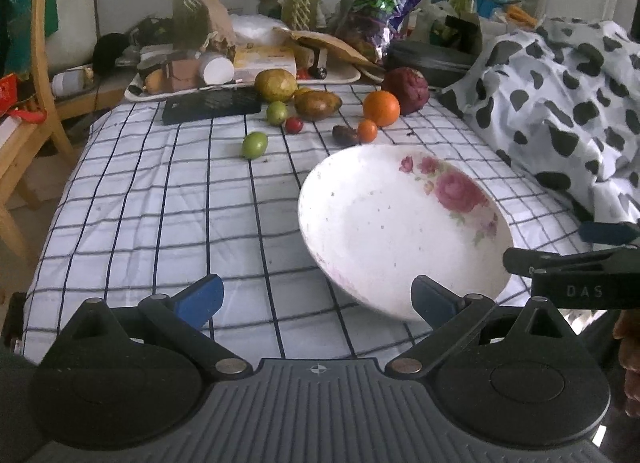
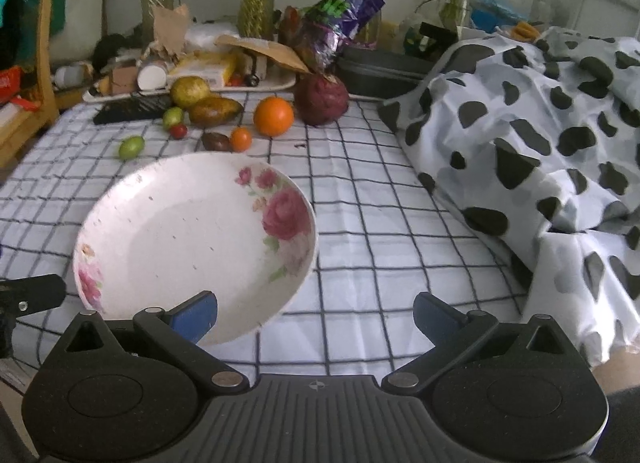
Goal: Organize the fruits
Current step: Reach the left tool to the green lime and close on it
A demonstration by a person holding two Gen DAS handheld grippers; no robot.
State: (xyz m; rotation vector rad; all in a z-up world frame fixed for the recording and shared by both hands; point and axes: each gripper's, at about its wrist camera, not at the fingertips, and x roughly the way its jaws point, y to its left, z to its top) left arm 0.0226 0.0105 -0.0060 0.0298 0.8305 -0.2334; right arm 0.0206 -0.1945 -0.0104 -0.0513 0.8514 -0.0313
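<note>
A white plate with pink roses [image 1: 400,231] [image 2: 192,239] lies on the checked cloth [image 1: 160,203], with nothing on it. Beyond it are scattered fruits: a large orange [image 1: 381,108] [image 2: 274,116], a small orange [image 1: 367,130], a dark brown fruit [image 1: 345,135], a dark red fruit [image 1: 405,90], a mango [image 1: 318,105], a yellow-green fruit [image 1: 276,84], a small red fruit [image 1: 294,125] and two green fruits [image 1: 254,145] [image 1: 277,112]. My left gripper [image 1: 316,299] is open at the plate's near left. My right gripper [image 2: 316,319] is open too, its left finger over the plate's near rim.
A cow-patterned blanket [image 2: 540,143] is heaped along the right side. At the back stand a cluttered tray [image 1: 240,75], a black flat slab [image 1: 212,105], a black case [image 1: 428,57] and plants. A wooden chair [image 1: 40,63] stands at the left.
</note>
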